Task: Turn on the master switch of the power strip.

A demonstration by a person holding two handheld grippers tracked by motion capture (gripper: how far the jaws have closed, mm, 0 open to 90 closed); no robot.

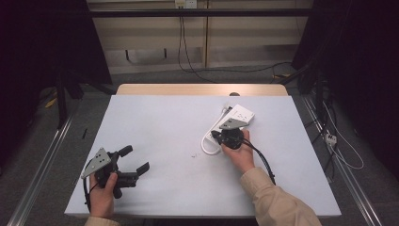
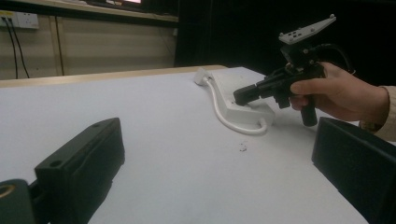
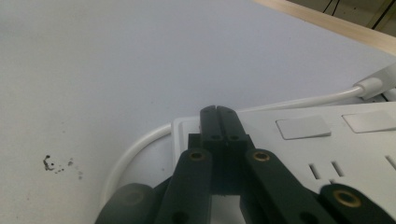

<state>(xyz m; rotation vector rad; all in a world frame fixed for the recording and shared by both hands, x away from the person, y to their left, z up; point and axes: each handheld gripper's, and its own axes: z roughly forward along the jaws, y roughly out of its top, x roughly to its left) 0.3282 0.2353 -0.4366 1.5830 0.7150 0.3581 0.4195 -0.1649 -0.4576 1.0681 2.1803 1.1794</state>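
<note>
A white power strip (image 1: 239,117) with a white cable (image 1: 208,139) lies on a pale grey-white table (image 1: 164,141) edged in light wood — both grippers, left (image 1: 136,161) and right (image 1: 216,136), are black with grey plates; a beige sleeve (image 1: 277,202); dark specks (image 3: 58,165) mark the surface.

A lab or recording room set up for data capture is suggested. A white-covered table (image 1: 155,122) with a bare wooden strip along its far edge is set on a grey carpeted floor (image 1: 89,94), enclosed left and right by black curtains (image 1: 42,42). Metal rails (image 1: 40,165) are laid along both side edges of the table. Black cables (image 1: 186,52) are hung from a wall socket (image 1: 185,4) on the beige panelled wall behind.
</note>
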